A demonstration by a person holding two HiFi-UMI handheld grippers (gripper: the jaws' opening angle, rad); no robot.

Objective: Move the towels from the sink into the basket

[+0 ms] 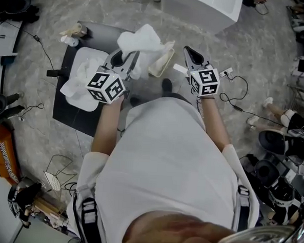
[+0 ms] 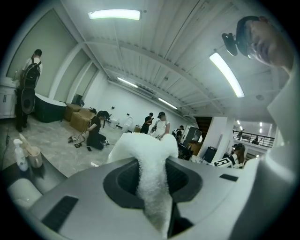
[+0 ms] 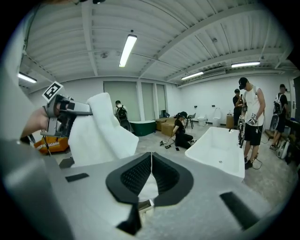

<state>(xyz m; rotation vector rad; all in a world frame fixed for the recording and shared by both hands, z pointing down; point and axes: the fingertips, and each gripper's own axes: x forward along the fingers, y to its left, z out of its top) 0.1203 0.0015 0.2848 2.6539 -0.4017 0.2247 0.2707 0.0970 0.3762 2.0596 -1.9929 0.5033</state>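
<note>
Grey marbled floor (image 1: 33,131), dark mat (image 1: 75,114) at upper left, left gripper (image 1: 126,60) clamped on 1 white towel (image 1: 141,43) aloft at upper centre, right gripper (image 1: 193,55) beside it, 2 jaws together, empty.

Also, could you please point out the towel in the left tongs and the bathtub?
towel (image 1: 142,43), head view, on its bunched upper folds.
bathtub (image 3: 216,146), right gripper view, on its bare inner floor.
</note>
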